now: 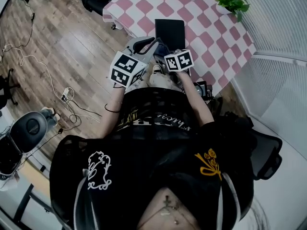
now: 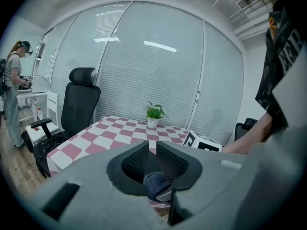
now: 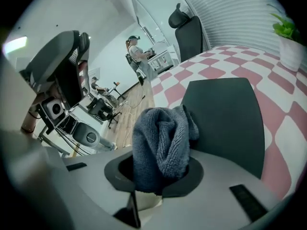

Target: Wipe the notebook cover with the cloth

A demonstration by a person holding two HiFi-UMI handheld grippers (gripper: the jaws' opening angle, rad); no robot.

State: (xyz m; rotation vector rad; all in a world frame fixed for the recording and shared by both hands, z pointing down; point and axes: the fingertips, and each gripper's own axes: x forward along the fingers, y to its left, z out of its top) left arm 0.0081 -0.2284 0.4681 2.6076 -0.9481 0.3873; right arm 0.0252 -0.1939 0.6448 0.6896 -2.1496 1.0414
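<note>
The black notebook [image 1: 170,32] lies flat on the pink-and-white checked table [image 1: 216,37]; in the right gripper view the notebook [image 3: 230,119] fills the space just ahead of the jaws. My right gripper [image 3: 160,169] is shut on a bunched grey cloth [image 3: 163,143] that stands up out of the jaws at the notebook's near edge. My left gripper [image 2: 152,146] is level with the table's near edge, its mesh pads almost touching and nothing between them. A blue-grey bit of cloth [image 2: 156,182] shows through the hollow behind its tips. Both marker cubes, left [image 1: 127,68] and right [image 1: 179,60], sit close together.
A potted plant [image 1: 233,3] stands at the table's far right corner. A black office chair [image 2: 79,104] is at the far left side of the table. Cables and a power strip [image 1: 64,95] lie on the wooden floor to the left. A person [image 2: 12,90] stands at a far desk.
</note>
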